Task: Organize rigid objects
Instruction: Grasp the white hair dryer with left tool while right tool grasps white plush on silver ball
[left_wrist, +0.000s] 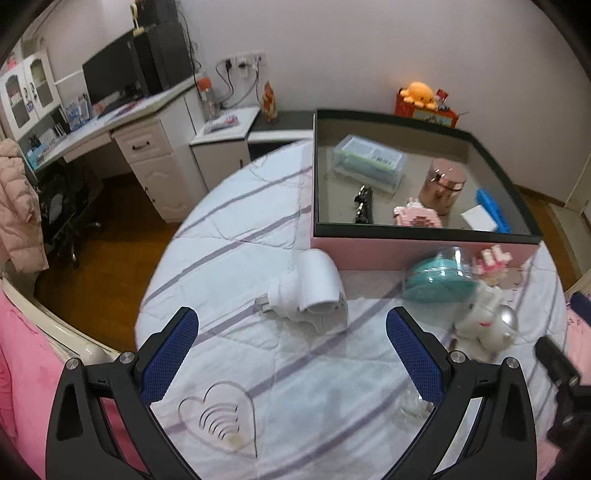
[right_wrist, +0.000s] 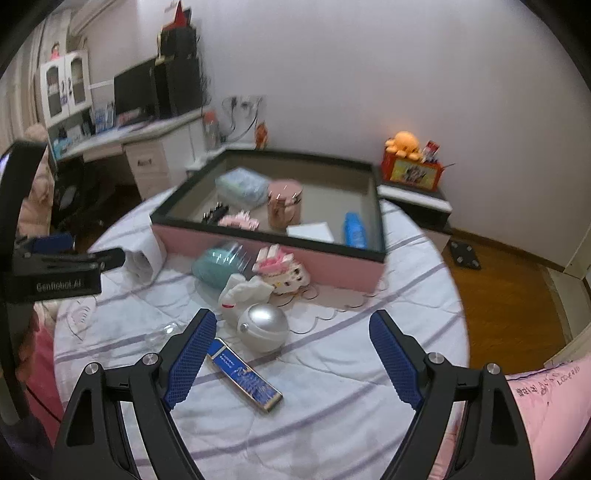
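1. Both tongs, left tongs (left_wrist: 291, 363) and right tongs (right_wrist: 291, 363), are standing wide, holding nothing.
2. The flat blue-and-gold box (right_wrist: 243, 374) is lying on the white striped bed cover (right_wrist: 332, 424), near its front edge.
3. Be going down slowly, pads on its long sides, then into the big pink box (right_wrist: 332, 267).

A pink box (right_wrist: 280, 264) with a dark rim sits on the bed, holding a clear case (left_wrist: 367, 162), a rose-gold tin (left_wrist: 441, 188) standing upright, a blue bottle (right_wrist: 355, 229) and a white card (right_wrist: 310, 232). Just before its front wall lie a white plug (left_wrist: 314, 291), a teal dome (right_wrist: 218, 264), a pink brick toy (right_wrist: 282, 267), a white toy (right_wrist: 243, 291) and a silver ball (right_wrist: 264, 326). A blue bar (right_wrist: 243, 376) lies flat nearer, beside the ball.
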